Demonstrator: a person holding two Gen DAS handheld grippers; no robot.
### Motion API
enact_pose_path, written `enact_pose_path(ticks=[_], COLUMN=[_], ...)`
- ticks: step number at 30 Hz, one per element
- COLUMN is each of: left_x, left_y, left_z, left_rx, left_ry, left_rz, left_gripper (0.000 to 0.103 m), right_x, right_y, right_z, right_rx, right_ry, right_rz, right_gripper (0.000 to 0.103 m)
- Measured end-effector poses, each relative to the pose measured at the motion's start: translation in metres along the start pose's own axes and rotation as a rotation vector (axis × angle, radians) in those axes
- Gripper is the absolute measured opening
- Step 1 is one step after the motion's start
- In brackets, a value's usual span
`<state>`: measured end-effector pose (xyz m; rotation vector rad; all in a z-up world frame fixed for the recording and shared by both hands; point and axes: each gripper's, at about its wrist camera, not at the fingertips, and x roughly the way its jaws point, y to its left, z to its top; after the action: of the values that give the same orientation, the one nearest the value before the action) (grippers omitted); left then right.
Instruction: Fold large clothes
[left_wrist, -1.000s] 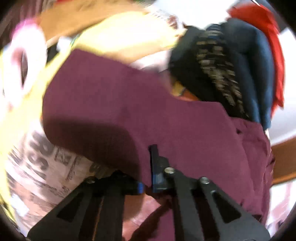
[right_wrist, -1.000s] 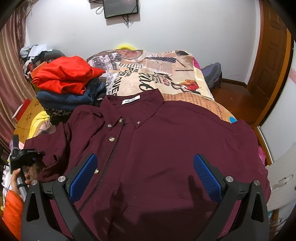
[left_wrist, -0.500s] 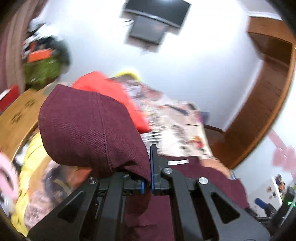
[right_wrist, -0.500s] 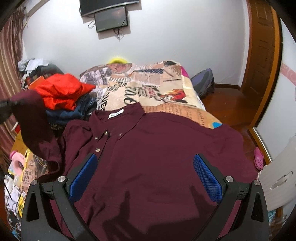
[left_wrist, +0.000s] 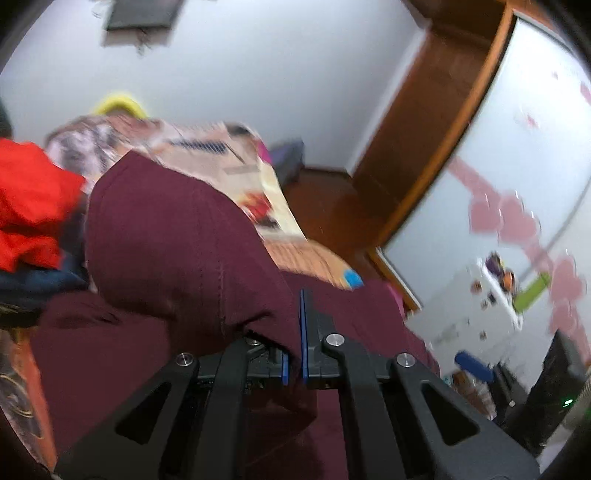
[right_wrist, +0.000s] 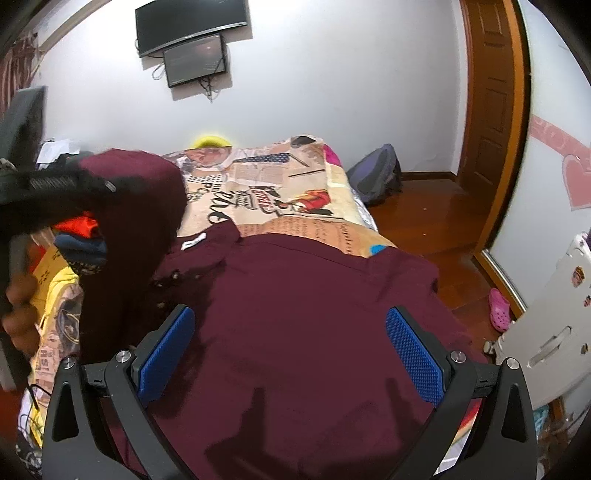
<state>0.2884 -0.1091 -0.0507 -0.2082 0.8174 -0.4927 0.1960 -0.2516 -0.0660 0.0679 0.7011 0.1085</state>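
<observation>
Since a second ago my left gripper (left_wrist: 293, 354) has lifted the sleeve (left_wrist: 177, 251), jaws clenched on it. Shirt (right_wrist: 303, 314) lies on the bed (right_wrist: 266, 192), its body toward 3 o'clock of the sleeve. Right gripper (right_wrist: 291, 350) hovers, jaws released, empty.

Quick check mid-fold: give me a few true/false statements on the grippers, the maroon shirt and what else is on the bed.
1. The left gripper is shut on the maroon shirt. True.
2. The right gripper is clamped on the shirt. False: its jaws stand wide open above the cloth.
3. The shirt's collar label faces up. True.
4. The red garment lies on top of the shirt. False: it sits on a pile beside the shirt.
</observation>
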Motion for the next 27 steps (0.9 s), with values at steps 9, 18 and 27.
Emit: enact_pose_path(ticks=[9,18,27], left_x=[0.074,0.053,-0.052], left_y=[-0.038,-0.047,0.008], left_z=[-0.056,-0.07,-0.033], left_rx=[0.094,0.198,0.188], left_ry=[0.256,0.238,-0.044], left_rz=[-0.03,0.014,0.199], left_gripper=[0.004,0.049,0.081], right_x=[-0.001,-0.011,0.007], right_y=[-0.022,-0.035,-0.034], right_z=[-0.011,-0.014,-0.009], right_rx=[0.015,0.049,0.117], right_ry=[0.034,0.02,0.06], right_rz=[-0.061,-0.085,0.022], right_gripper=[0.103,0.103,0.103])
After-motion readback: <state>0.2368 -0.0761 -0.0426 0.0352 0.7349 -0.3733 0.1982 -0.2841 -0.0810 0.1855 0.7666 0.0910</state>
